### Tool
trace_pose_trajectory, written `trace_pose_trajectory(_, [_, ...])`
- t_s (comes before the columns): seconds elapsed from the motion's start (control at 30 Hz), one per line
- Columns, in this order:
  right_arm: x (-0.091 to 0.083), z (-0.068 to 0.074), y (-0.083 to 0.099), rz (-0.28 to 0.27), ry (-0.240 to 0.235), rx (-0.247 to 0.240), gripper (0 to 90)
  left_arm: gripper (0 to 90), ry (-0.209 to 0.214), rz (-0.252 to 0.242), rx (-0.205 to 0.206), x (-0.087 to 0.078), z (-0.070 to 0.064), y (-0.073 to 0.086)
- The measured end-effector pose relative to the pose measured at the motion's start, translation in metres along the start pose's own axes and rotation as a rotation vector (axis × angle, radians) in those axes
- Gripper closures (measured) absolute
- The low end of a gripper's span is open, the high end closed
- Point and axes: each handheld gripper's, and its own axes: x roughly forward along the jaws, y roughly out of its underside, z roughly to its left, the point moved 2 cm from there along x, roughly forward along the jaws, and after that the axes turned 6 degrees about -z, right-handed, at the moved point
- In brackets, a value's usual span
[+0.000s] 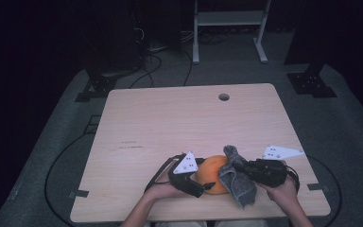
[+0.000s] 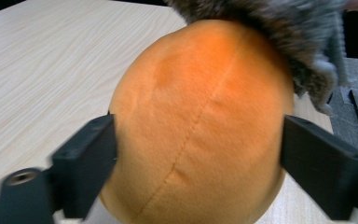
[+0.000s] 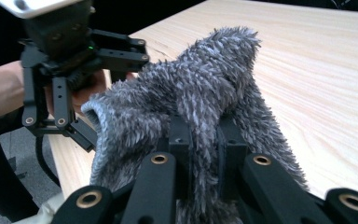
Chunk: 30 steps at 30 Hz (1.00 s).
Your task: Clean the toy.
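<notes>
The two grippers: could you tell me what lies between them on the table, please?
In the high view, an orange plush ball sits between the left gripper and right gripper, with the grey fuzzy cloth draped against its right side.

A pale wooden table point(image 1: 179, 123) with a round cable hole point(image 1: 224, 97) stands on grey carpet point(image 1: 345, 132); beyond the table, a white metal frame point(image 1: 229, 28) and black cables point(image 1: 156, 61) in darkness

No text, label, brand or number could be read in any view. The faint dark marks on the worktop point(image 1: 131, 144) were too small to read.
</notes>
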Motion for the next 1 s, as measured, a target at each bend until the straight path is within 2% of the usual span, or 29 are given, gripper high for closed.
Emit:
trace_pose_trajectory(0.03, [-0.001,-0.002,0.001,-0.002,0.002,0.012,78.9,19.5,-0.008,0.001,0.007,0.001,0.0,0.0])
trace_pose_trajectory(0.13, [-0.003,-0.008,0.004,-0.007,0.016,0.026,78.9,24.7,-0.021,-0.002,-0.006,0.002,0.0,0.0])
trace_pose_trajectory(0.17, [-0.003,-0.008,0.004,-0.007,0.016,0.026,78.9,25.3,-0.021,-0.002,-0.006,0.002,0.0,0.0])
trace_pose_trajectory(0.2, [-0.004,-0.014,0.006,-0.004,0.024,0.046,78.9,25.3,-0.021,-0.005,-0.011,0.002,0.0,0.0])
trace_pose_trajectory(0.3, [-0.004,-0.026,0.016,0.032,0.071,0.079,78.9,25.3,-0.018,-0.002,-0.035,-0.001,0.003,0.004])
trace_pose_trajectory(0.37, [-0.002,-0.029,0.021,0.068,0.111,0.069,78.9,25.1,-0.018,-0.005,-0.048,-0.002,0.005,0.004])
trace_pose_trajectory(0.4, [-0.002,-0.029,0.021,0.068,0.111,0.069,78.9,24.3,-0.018,-0.005,-0.048,-0.002,0.005,0.004])
trace_pose_trajectory(0.47, [-0.008,-0.023,0.012,0.027,0.153,0.03,78.8,21.3,-0.029,-0.009,-0.074,-0.002,0.008,0.004])
trace_pose_trajectory(0.57, [-0.016,-0.011,-0.004,-0.048,0.151,-0.003,78.9,20.2,-0.03,-0.014,-0.083,-0.001,0.008,0.004])
trace_pose_trajectory(0.63, [-0.018,-0.001,-0.014,-0.085,0.121,-0.022,78.9,20.4,-0.033,-0.013,-0.073,0.0,0.007,0.004])
trace_pose_trajectory(0.73, [-0.01,0.018,-0.022,-0.083,0.064,-0.068,78.9,21.5,-0.033,-0.007,-0.055,0.001,0.004,0.003])
trace_pose_trajectory(0.8, [-0.001,0.024,-0.02,-0.038,0.063,-0.105,78.8,21.6,-0.029,-0.004,-0.053,0.001,0.004,0.003])
trace_pose_trajectory(0.83, [0.002,0.024,-0.018,-0.024,0.066,-0.109,78.8,21.5,-0.025,-0.005,-0.052,0.0,0.004,0.003])
trace_pose_trajectory(0.93, [0.003,0.012,-0.01,-0.008,0.059,-0.058,78.8,17.5,-0.021,-0.016,-0.037,0.001,0.002,0.003])
trace_pose_trajectory(1.0, [0.001,0.01,-0.008,-0.012,0.054,-0.043,78.8,13.1,-0.018,-0.018,-0.043,0.004,0.002,0.004])
